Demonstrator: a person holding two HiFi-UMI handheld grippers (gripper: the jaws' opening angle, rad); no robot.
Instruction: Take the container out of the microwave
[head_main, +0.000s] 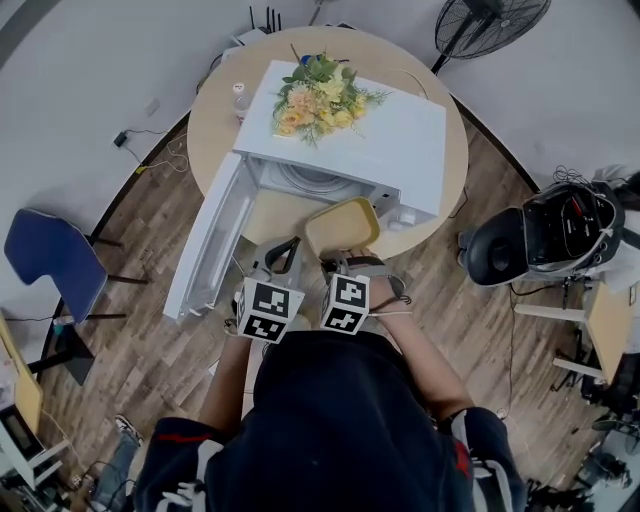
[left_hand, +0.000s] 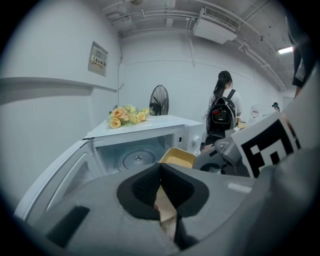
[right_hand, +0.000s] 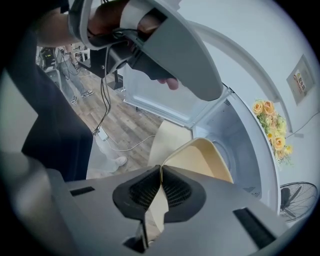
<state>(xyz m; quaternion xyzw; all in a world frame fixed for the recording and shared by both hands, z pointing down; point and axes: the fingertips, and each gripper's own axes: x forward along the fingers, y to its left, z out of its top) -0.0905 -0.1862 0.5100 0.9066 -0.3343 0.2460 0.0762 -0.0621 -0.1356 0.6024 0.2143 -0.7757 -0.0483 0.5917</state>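
Observation:
A shallow yellow container (head_main: 342, 225) hangs just outside the open front of the white microwave (head_main: 390, 130), above the round table's near edge. My right gripper (head_main: 341, 262) is shut on its near rim; in the right gripper view the pads clamp the thin rim (right_hand: 161, 167) and the container (right_hand: 202, 160) tilts away from them. My left gripper (head_main: 282, 256) sits close to the left of the container, its jaws (left_hand: 161, 166) shut with nothing held. The microwave cavity (left_hand: 132, 157) with its glass turntable holds nothing. In the left gripper view the container (left_hand: 178, 157) shows in front of the cavity.
The microwave door (head_main: 205, 250) swings wide open to the left, past the table (head_main: 215, 115) edge. A bouquet of flowers (head_main: 318, 95) lies on the microwave top. A blue chair (head_main: 50, 255) stands left, a fan (head_main: 490, 20) behind, machinery (head_main: 545, 235) right. A person with a backpack (left_hand: 222, 112) stands behind.

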